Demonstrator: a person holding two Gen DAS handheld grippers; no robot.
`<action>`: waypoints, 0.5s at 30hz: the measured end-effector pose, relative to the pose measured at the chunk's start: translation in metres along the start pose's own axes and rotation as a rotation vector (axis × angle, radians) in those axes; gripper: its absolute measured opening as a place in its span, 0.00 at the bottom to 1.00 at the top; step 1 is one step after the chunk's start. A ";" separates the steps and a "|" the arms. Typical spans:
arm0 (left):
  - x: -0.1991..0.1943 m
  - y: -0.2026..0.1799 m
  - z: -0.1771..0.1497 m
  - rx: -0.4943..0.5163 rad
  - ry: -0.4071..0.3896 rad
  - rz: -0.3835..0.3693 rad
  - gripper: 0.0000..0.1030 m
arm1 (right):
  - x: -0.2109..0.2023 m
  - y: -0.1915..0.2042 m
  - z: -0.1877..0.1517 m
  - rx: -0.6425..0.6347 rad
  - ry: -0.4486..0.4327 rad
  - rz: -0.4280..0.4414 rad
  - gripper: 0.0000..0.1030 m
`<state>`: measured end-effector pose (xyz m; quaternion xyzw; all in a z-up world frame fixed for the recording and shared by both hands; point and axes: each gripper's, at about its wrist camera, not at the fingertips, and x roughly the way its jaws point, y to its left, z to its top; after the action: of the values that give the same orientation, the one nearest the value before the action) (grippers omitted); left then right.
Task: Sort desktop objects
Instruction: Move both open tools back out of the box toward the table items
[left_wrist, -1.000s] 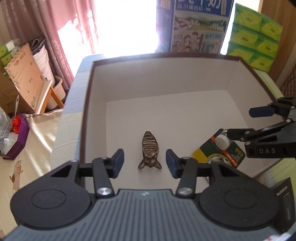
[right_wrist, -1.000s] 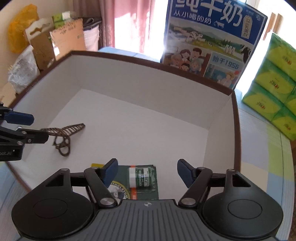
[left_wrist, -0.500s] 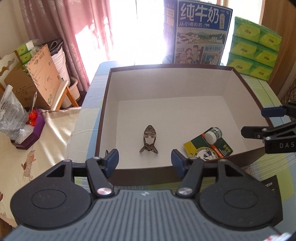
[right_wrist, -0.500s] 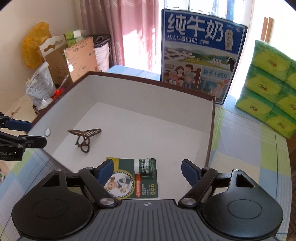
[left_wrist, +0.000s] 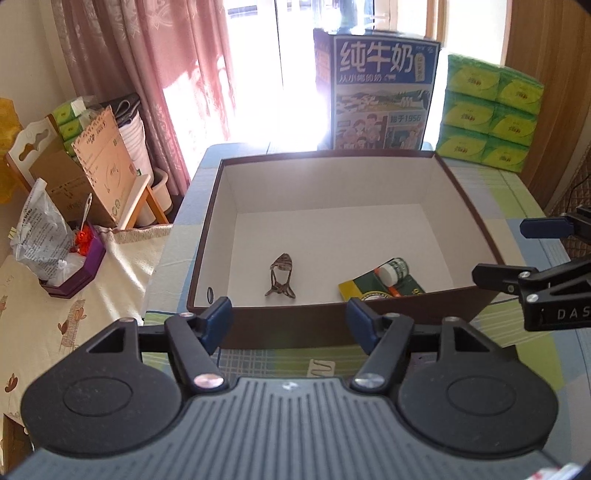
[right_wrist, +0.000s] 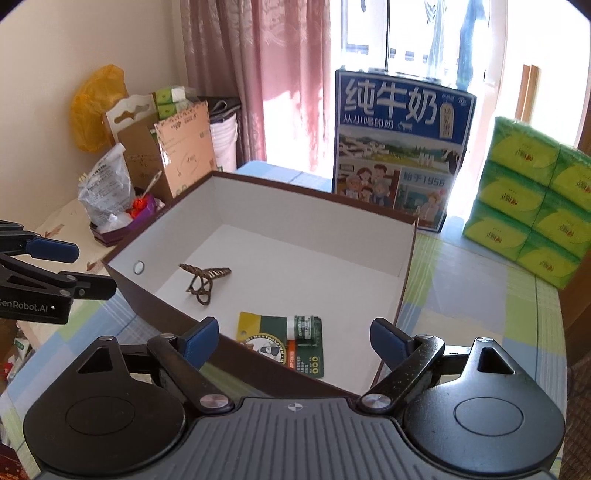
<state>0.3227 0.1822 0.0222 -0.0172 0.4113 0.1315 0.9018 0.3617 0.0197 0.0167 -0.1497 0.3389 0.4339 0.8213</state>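
Left wrist view showed the left gripper (left_wrist: 290, 319) released, its jaws just widened with nothing between them, short of the brown cardboard box with white lining (left_wrist: 461, 188). Inside lay a brown striped hair claw clip (left_wrist: 281, 275) and, well apart, a green-and-yellow ointment card carrying a small white-capped bottle (left_wrist: 384, 282). Beyond stood a blue milk carton case reading "纯牛奶" (left_wrist: 380, 92). The right gripper (right_wrist: 293, 338), also freshly widened and empty, bore "DAS" in this view; only the right wrist view showed "GenRobot.AI".
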 end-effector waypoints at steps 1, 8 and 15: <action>-0.004 -0.002 -0.001 -0.001 -0.007 0.001 0.64 | -0.004 0.001 0.000 0.001 -0.007 0.004 0.85; -0.032 -0.008 -0.011 -0.014 -0.042 0.008 0.71 | -0.031 0.008 -0.007 -0.011 -0.067 0.015 0.88; -0.056 -0.007 -0.041 -0.022 -0.067 0.016 0.71 | -0.055 0.018 -0.028 -0.011 -0.102 0.065 0.90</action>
<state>0.2594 0.1570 0.0366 -0.0195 0.3797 0.1438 0.9137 0.3136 -0.0182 0.0351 -0.1207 0.2987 0.4694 0.8221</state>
